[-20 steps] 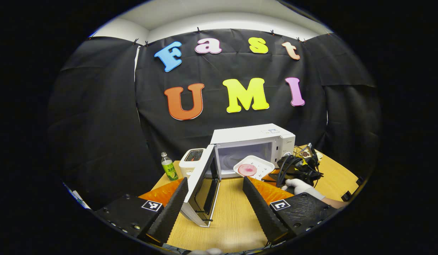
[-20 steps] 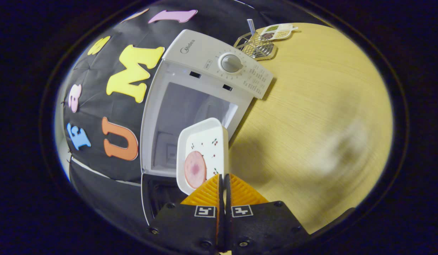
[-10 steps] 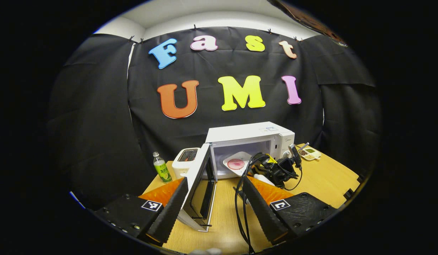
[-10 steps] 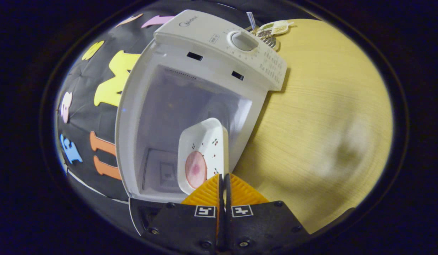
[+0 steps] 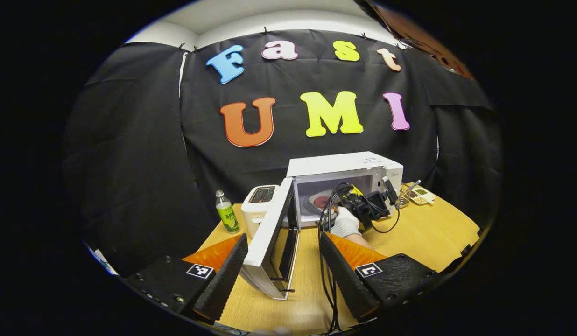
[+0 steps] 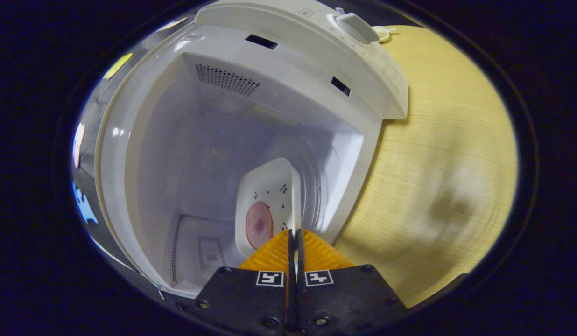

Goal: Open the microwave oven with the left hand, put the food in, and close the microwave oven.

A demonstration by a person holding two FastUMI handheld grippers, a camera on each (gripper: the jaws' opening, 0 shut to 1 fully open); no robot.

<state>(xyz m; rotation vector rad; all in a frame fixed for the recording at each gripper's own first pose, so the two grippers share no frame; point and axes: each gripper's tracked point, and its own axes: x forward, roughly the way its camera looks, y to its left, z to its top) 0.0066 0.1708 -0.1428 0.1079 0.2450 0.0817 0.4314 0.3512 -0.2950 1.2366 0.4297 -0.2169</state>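
Note:
The white microwave (image 5: 344,164) stands at the back of the wooden table, its door (image 5: 270,233) swung wide open to the left. My right gripper (image 6: 294,233) is shut on the rim of a white square plate (image 6: 270,186) carrying a round pink slice of food (image 6: 259,225); the plate is inside the microwave cavity (image 6: 214,140). In the left gripper view a gloved hand (image 5: 345,221) holds that gripper (image 5: 363,205) at the oven mouth, with the plate (image 5: 319,201) inside. My left gripper (image 5: 284,261) hangs open in front of the door, holding nothing.
A white toaster (image 5: 259,201) and a green bottle (image 5: 228,217) stand left of the microwave. A wire rack (image 5: 404,196) and a small dish of seasonings (image 5: 421,193) sit to its right. Black cables (image 5: 328,280) trail over the table (image 5: 424,233).
The right gripper has carried the plate forward from the oven's mouth into the cavity. The left gripper has stayed open, shifting slightly.

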